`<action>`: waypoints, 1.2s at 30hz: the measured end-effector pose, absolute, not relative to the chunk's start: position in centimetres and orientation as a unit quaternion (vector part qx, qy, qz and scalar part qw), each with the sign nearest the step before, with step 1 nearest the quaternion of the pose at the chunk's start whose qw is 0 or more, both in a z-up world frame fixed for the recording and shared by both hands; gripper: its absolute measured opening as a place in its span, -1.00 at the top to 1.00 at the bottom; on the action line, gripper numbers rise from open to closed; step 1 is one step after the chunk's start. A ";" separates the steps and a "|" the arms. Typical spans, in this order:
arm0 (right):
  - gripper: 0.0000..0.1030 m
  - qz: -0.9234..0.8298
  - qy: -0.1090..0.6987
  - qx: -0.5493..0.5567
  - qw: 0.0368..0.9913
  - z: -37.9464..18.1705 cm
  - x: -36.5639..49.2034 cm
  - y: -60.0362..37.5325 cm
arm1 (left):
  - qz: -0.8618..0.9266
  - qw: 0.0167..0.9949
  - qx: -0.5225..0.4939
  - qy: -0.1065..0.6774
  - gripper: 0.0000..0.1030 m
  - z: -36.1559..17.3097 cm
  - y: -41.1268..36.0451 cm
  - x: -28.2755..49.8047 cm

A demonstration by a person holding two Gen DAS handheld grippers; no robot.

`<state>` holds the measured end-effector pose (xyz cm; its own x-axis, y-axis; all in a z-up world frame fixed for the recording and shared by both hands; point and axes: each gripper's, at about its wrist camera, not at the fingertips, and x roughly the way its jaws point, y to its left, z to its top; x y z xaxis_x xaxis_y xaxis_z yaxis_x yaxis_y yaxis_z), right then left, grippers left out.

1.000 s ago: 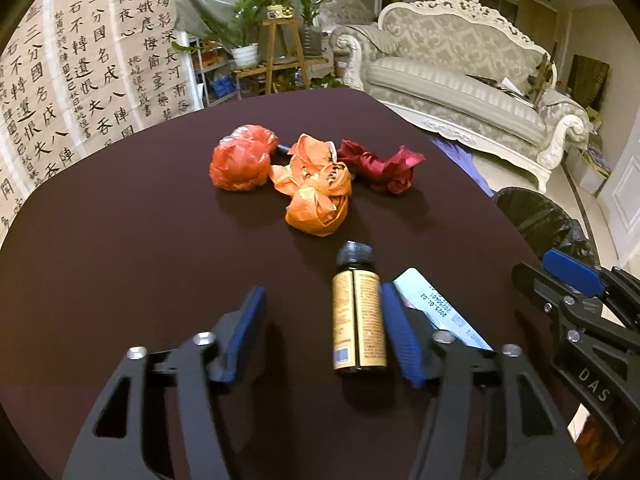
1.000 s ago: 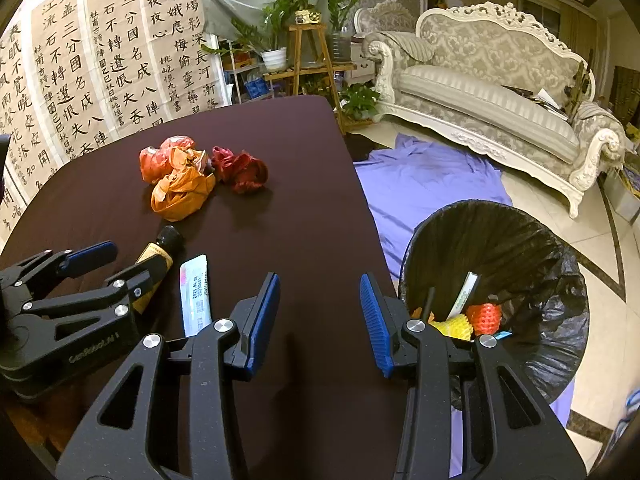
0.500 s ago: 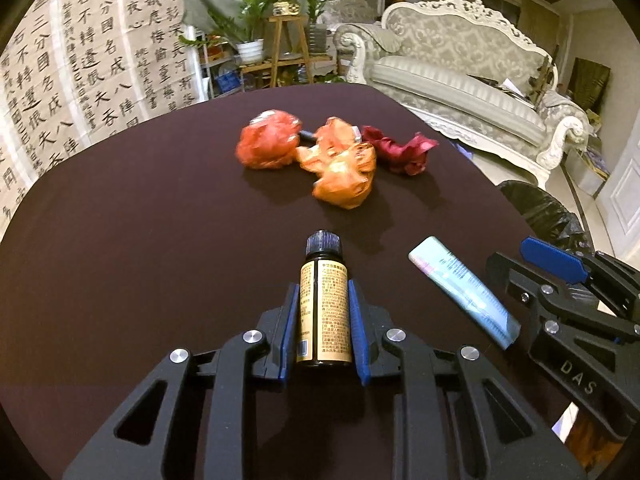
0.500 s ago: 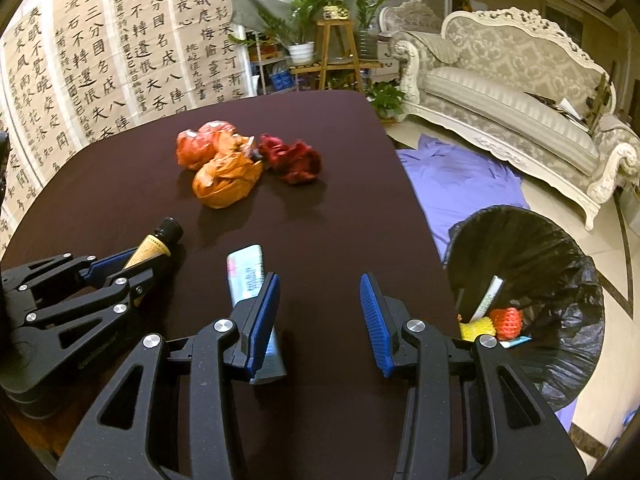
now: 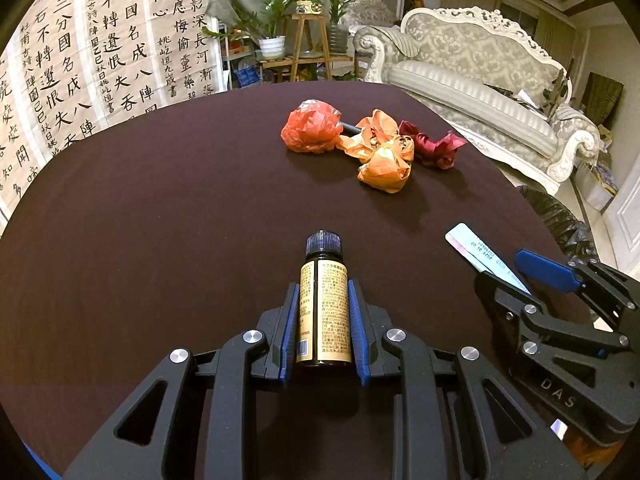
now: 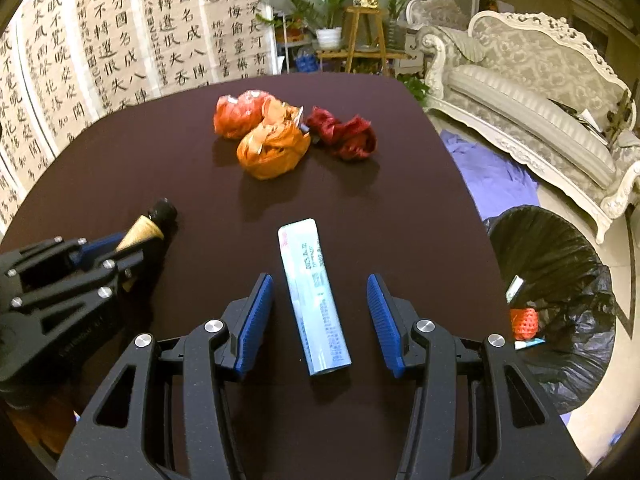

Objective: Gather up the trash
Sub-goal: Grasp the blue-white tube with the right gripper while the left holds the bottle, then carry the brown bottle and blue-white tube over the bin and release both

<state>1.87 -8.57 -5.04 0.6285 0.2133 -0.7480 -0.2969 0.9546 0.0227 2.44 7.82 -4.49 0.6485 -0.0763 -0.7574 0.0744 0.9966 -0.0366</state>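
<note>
Left gripper: fingers clamped on the small brown bottle, which lay on the dark surface.
Right gripper: fingers apart, just widened, straddling the pale tube without contact.
Crumpled wrappers: farther back on the surface.
Black-lined bin: right of the surface.

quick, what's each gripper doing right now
left gripper: closed on the brown bottle.
right gripper: open, just opening wider; the tube lies between its fingers, untouched.
</note>
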 end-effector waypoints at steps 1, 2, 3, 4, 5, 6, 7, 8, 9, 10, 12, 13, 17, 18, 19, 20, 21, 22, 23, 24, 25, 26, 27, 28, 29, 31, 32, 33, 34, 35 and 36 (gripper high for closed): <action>0.14 0.141 0.407 -0.053 0.901 -5.1 1.9 -8.6 | -0.041 0.908 -0.002 0.417 0.52 -4.5 7.9 2.4; 0.28 0.140 0.406 -0.053 0.901 -5.0 1.8 -8.6 | -0.041 0.908 -0.003 0.417 0.52 -4.4 7.9 2.4; 0.35 0.139 0.406 -0.054 0.902 -5.1 1.9 -8.7 | -0.042 0.908 -0.004 0.417 0.52 -4.4 7.8 2.5; 0.41 0.137 0.406 -0.054 0.902 -5.1 1.8 -8.8 | -0.041 0.908 -0.005 0.417 0.52 -4.4 7.9 2.5; 0.48 0.135 0.405 -0.054 0.902 -5.1 1.8 -8.9 | -0.041 0.908 -0.005 0.417 0.52 -4.3 7.9 2.5; 0.53 0.132 0.404 -0.055 0.903 -5.1 1.8 -9.0 | -0.041 0.908 -0.006 0.417 0.52 -4.3 7.9 2.6; 0.59 0.130 0.403 -0.054 0.904 -5.1 1.8 -9.1 | -0.041 0.908 -0.007 0.417 0.52 -4.3 7.9 2.6; 0.62 0.129 0.403 -0.051 0.905 -5.1 1.9 -9.2 | -0.040 0.908 -0.007 0.417 0.52 -4.3 7.9 2.6; 0.62 0.130 0.403 -0.048 0.905 -5.1 1.9 -9.3 | -0.040 0.908 -0.007 0.416 0.52 -4.3 7.9 2.5; 0.63 0.130 0.403 -0.046 0.905 -5.1 1.9 -9.4 | -0.040 0.909 -0.007 0.416 0.52 -4.3 7.9 2.5; 0.63 0.131 0.403 -0.045 0.905 -5.1 1.9 -9.5 | -0.040 0.910 -0.007 0.413 0.52 -4.2 7.9 2.5; 0.63 0.131 0.402 -0.043 0.905 -5.0 1.9 -9.5 | -0.040 0.910 -0.007 0.412 0.52 -4.1 7.9 2.6; 0.63 0.131 0.397 -0.038 0.908 -4.6 2.0 -9.7 | -0.043 0.912 -0.010 0.407 0.52 -3.7 7.9 2.8; 0.63 0.131 0.395 -0.036 0.909 -4.5 2.0 -9.8 | -0.044 0.913 -0.010 0.405 0.52 -3.6 7.8 2.8; 0.63 0.129 0.393 -0.033 0.910 -4.3 2.0 -10.1 | -0.046 0.915 -0.010 0.402 0.52 -3.4 7.7 2.8; 0.63 0.127 0.391 -0.031 0.911 -4.2 2.0 -10.3 | -0.048 0.916 -0.010 0.399 0.52 -3.2 7.6 2.9; 0.63 0.126 0.389 -0.029 0.912 -4.0 2.2 -10.5 | -0.050 0.916 -0.010 0.397 0.52 -3.2 7.5 3.0; 0.63 0.122 0.386 -0.025 0.914 -3.7 2.2 -10.8 | -0.053 0.918 -0.010 0.394 0.52 -2.9 7.3 3.1; 0.63 0.119 0.384 -0.023 0.915 -3.6 2.3 -11.1 | -0.055 0.918 -0.010 0.392 0.52 -2.8 7.0 3.2; 0.63 0.116 0.383 -0.022 0.916 -3.5 2.4 -11.4 | -0.058 0.919 -0.009 0.390 0.52 -2.6 6.8 3.3; 0.63 0.111 0.380 -0.019 0.918 -3.3 2.6 -11.8 | -0.062 0.920 -0.006 0.387 0.52 -2.4 6.3 3.4; 0.63 0.106 0.377 -0.016 0.920 -3.2 2.7 -12.3 | -0.066 0.921 -0.005 0.385 0.52 -2.3 6.0 3.5; 0.63 0.103 0.376 -0.015 0.921 -3.1 2.8 -12.5 | -0.072 0.921 -0.003 0.382 0.52 -2.1 5.5 3.8; 0.63 0.097 0.374 -0.012 0.922 -2.9 2.8 -13.1 | -0.075 0.922 -0.001 0.380 0.52 -1.9 5.0 3.9; 0.63 0.091 0.372 -0.010 0.924 -2.7 2.9 -13.5 | -0.081 0.922 0.001 0.378 0.52 -1.8 4.5 4.1; 0.63 0.076 0.368 -0.004 0.927 -2.5 3.1 -14.7 | -0.095 0.923 0.006 0.372 0.52 -1.4 3.2 4.5; 0.63 0.068 0.366 -0.001 0.928 -2.3 3.2 -15.4 | -0.101 0.924 0.009 0.369 0.52 -1.2 2.8 4.7; 0.63 0.062 0.365 0.001 0.929 -2.3 3.3 -15.9 | -0.108 0.924 0.013 0.366 0.52 -1.1 2.1 4.9; 0.63 0.053 0.363 0.004 0.930 -2.1 3.4 -16.7 | -0.114 0.924 0.015 0.365 0.52 -1.0 1.5 5.0; 0.63 0.044 0.361 0.006 0.931 -2.1 3.4 -17.5 | -0.121 0.924 0.017 0.363 0.52 -0.9 0.9 5.3; 0.63 0.036 0.360 0.009 0.932 -2.0 3.5 -18.1 | -0.128 0.924 0.019 0.361 0.52 -0.8 0.3 5.4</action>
